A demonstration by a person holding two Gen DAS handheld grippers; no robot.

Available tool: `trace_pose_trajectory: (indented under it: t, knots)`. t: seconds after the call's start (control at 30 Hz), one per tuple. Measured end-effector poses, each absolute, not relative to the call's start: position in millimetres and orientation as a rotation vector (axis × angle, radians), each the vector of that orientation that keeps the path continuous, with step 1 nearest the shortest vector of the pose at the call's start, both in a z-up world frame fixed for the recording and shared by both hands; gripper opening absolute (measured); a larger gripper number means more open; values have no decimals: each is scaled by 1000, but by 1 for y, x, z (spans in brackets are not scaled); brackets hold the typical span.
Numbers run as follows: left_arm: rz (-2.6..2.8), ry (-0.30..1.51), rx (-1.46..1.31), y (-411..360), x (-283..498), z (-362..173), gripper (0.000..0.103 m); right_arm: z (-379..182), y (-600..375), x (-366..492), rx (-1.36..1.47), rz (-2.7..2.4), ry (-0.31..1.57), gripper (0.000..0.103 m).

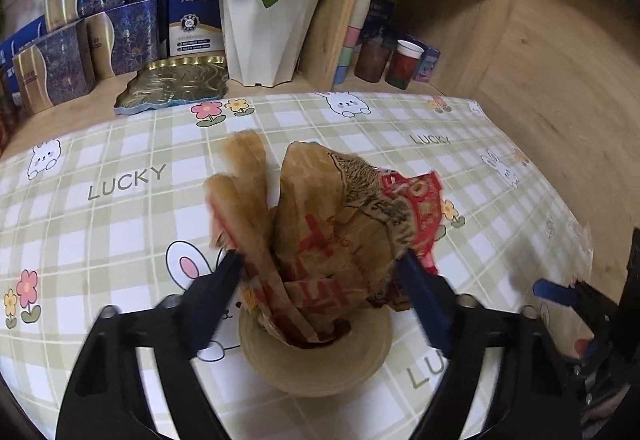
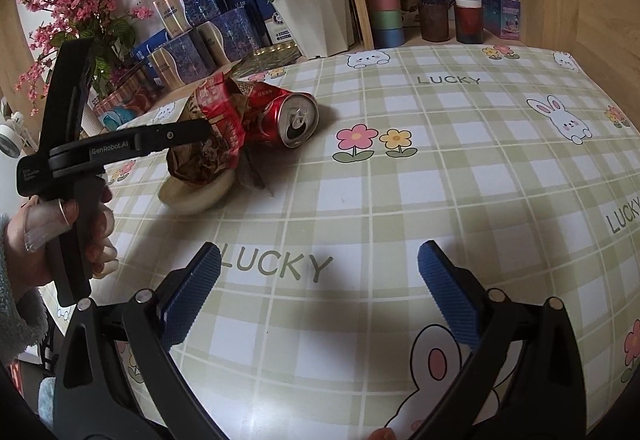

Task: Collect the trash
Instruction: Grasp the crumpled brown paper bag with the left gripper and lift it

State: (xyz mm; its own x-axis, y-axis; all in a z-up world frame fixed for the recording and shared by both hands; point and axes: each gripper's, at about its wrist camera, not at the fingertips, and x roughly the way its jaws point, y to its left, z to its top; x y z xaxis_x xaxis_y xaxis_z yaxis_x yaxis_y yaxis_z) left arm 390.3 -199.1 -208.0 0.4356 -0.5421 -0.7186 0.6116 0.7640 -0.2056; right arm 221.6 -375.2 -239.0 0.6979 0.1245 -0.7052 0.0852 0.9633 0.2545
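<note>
One crumpled paper bag (image 1: pixel 340 240), one paper bowl (image 1: pixel 316 360), one red can (image 2: pixel 280 115), two grippers (image 2: pixel 320 280).

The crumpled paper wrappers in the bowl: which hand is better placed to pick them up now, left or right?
Left. The left tool already has the crumpled paper wrappers between its fingers, above the bowl. The right tool is open over bare tablecloth, apart from the pile.

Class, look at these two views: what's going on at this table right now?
A person holding a gripper in each hand is clearing trash from a table. The left gripper has its fingers on either side of a bundle of crumpled wrappers stuffed into a paper bowl, apparently gripping it. A red can lies on its side just behind the bowl. The right gripper is open and empty above bare tablecloth.
</note>
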Motion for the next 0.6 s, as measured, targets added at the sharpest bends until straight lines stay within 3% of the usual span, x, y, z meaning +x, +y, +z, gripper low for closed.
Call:
trace_pose_trajectory:
  t: [0.17,0.2,0.23,0.27,0.6]
  knots:
    - [-743,871,100,-189,380,-204,56,-239,-372,226,280,33,815,97]
    - [-736,868,104,-186,378,-202,39,-238,-372,227,280,35,815,97]
    - [-732,861,103,-183,376,-200,37,-238,-371,227,279,40,817,97]
    - [-727,852,97,-179,373,-198,12,-237,-370,227,278,44,817,97]
    - [-694,822,28,-140,362,-175,8,-230,-360,235,263,73,829,97]
